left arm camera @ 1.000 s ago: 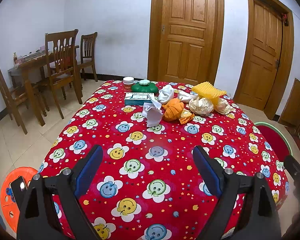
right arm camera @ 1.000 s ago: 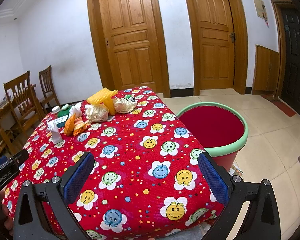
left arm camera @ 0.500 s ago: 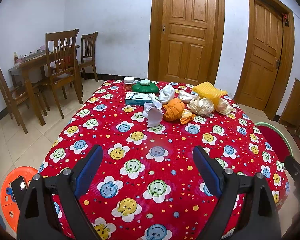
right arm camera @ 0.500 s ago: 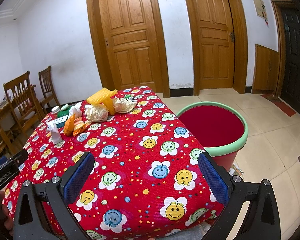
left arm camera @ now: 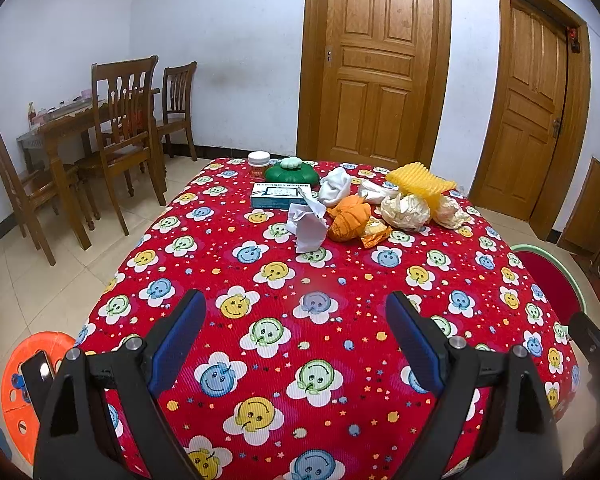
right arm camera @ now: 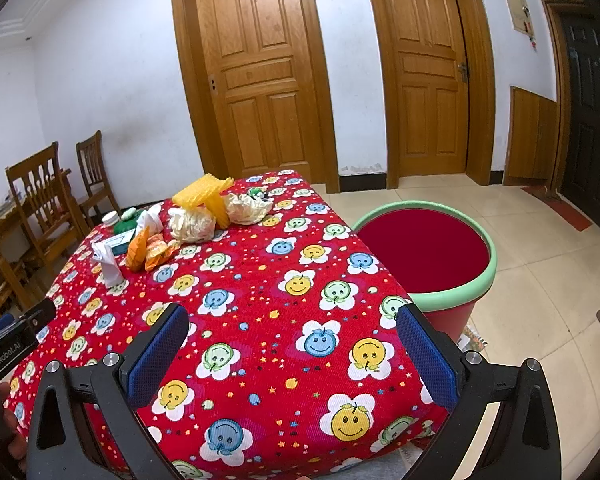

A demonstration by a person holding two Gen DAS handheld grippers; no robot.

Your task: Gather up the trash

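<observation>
- Jaws of both the left gripper (left arm camera: 296,320) and the right gripper (right arm camera: 292,334) gape wide, holding nothing, above the counter (left arm camera: 284,320).
- Only the right view shows the whole red bin (right arm camera: 424,252) beside the counter.
- Only the left view shows an orange stool (left arm camera: 16,384).
- Trash pile (left arm camera: 380,210) lies well beyond both jaws, at the far end.

The room has plain white walls (left arm camera: 228,40) and a floor of beige tiles (right arm camera: 540,248). Two panelled wooden doors (left arm camera: 376,60) stand shut, and dark wooden chairs (left arm camera: 120,120) surround a wooden side table (left arm camera: 56,128).
</observation>
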